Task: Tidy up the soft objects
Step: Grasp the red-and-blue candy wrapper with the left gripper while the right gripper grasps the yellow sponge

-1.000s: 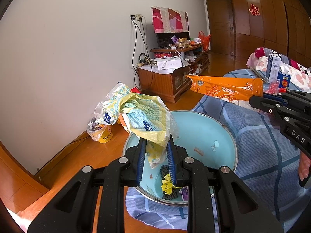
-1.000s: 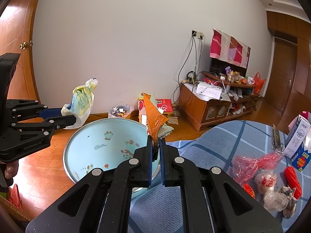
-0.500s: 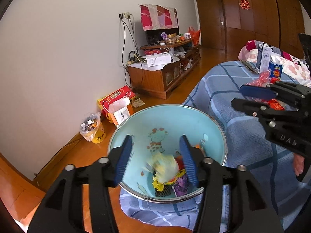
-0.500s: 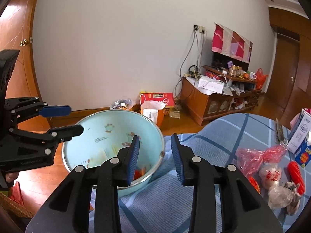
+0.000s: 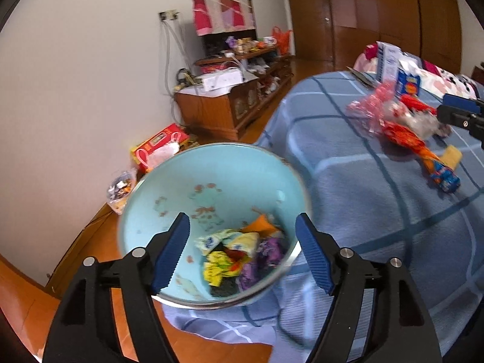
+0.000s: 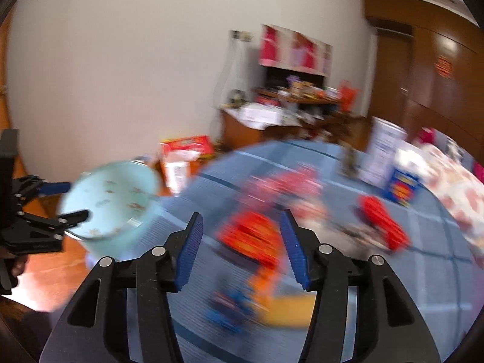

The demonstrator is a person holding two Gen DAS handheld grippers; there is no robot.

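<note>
The blue checked bedspread carries everything. At its edge the light blue basin now holds both wrappers I clamped 1 second ago, dropped among the crumpled wrappers. My left gripper and right gripper hang wide open, empty. The right has swung over the orange snack bag, likely my next pick among the remaining pile.

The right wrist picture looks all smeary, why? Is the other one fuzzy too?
Right wrist view: heavy motion blur smears the wrappers and basin on the blue blanket; only the right gripper looks sharp. Left wrist view: much clearer, just slightly soft around the basin rim; the fisheye lens bends the walls in both.
</note>
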